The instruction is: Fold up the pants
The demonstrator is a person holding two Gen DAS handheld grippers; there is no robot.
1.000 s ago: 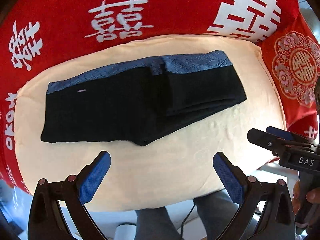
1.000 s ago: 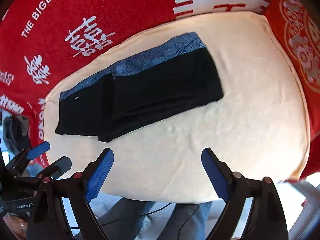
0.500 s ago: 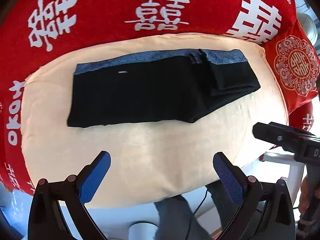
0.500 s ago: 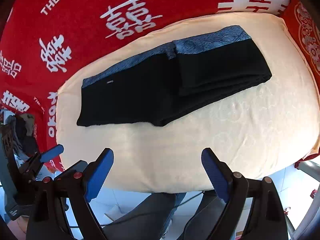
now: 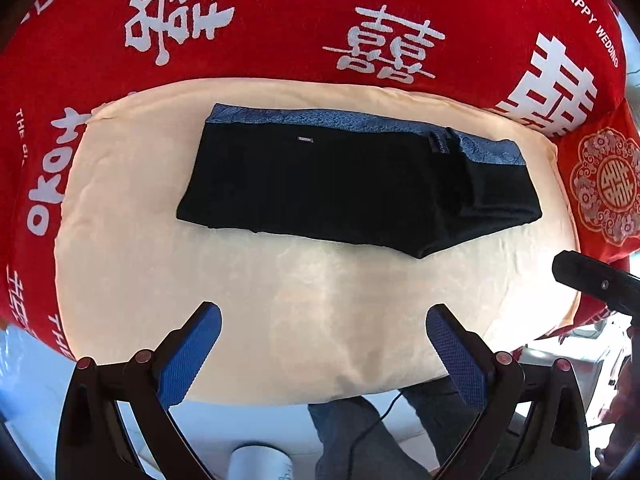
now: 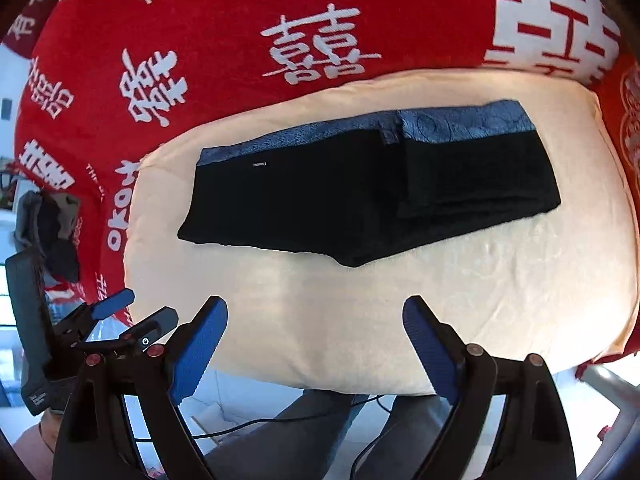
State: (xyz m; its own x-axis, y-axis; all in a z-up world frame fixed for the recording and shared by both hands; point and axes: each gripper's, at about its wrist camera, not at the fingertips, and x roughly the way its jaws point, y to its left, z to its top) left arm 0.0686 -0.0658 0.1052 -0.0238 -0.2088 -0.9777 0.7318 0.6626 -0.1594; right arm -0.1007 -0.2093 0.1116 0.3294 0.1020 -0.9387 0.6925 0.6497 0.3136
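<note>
On the cream cushion (image 5: 280, 300): left hand-held gripper (image 5: 322, 354) spread, empty, near edge; folded black pants (image 5: 352, 188) lie flat mid-cushion; right hand-held gripper (image 6: 316, 344) spread, empty, clear of fabric

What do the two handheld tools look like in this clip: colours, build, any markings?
Both match: the left tool and the right tool each have two black angular fingers faced with blue textured pads, with small red round fasteners at the joints. In the right wrist view, the left tool's black body carries small white lettering, too small to read.
</note>
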